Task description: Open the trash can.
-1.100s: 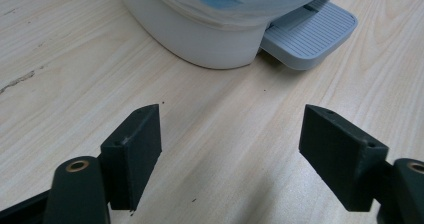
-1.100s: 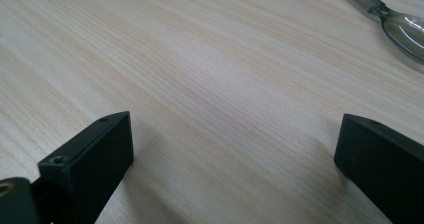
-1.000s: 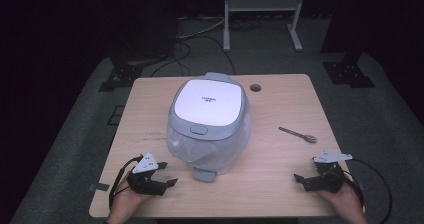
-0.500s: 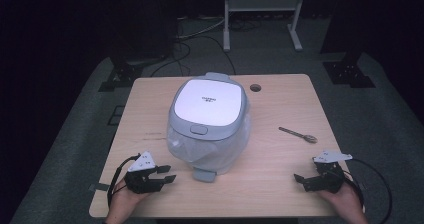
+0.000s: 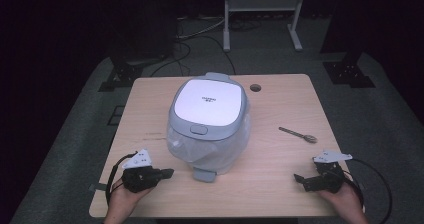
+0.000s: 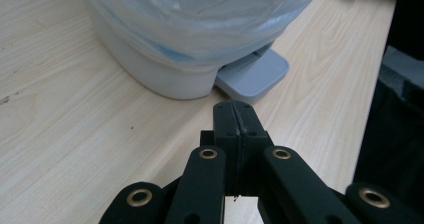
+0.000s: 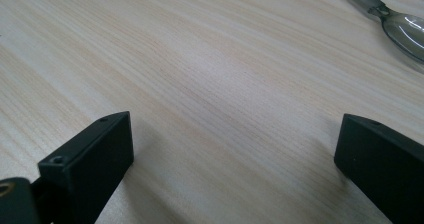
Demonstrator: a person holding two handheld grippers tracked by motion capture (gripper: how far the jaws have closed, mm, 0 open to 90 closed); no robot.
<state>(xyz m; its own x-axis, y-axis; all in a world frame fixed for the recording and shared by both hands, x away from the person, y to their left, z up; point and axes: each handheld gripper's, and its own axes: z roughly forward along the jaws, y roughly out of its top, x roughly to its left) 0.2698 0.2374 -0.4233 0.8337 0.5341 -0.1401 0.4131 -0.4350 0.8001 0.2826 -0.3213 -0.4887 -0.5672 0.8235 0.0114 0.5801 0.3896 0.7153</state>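
Nearest to the person, two hands are resting at the front edge of the wooden table (image 5: 280, 109), each one holding a black gripper. The left gripper (image 5: 168, 172) is sitting at the front left, and its jaws have just been closing; now they are pressing flat against each other with nothing between them. It is pointing at the grey tab (image 6: 252, 74) at the foot of the rice cooker (image 5: 209, 121), near it but not touching. The right gripper (image 5: 297, 178) is sitting at the front right with its jaws standing wide apart over bare wood, gripping nothing. A little farther back on the right, a metal spoon (image 5: 298, 134) is lying flat. The rice cooker is standing in the middle of the table with its lid down and clear plastic wrapping its body.
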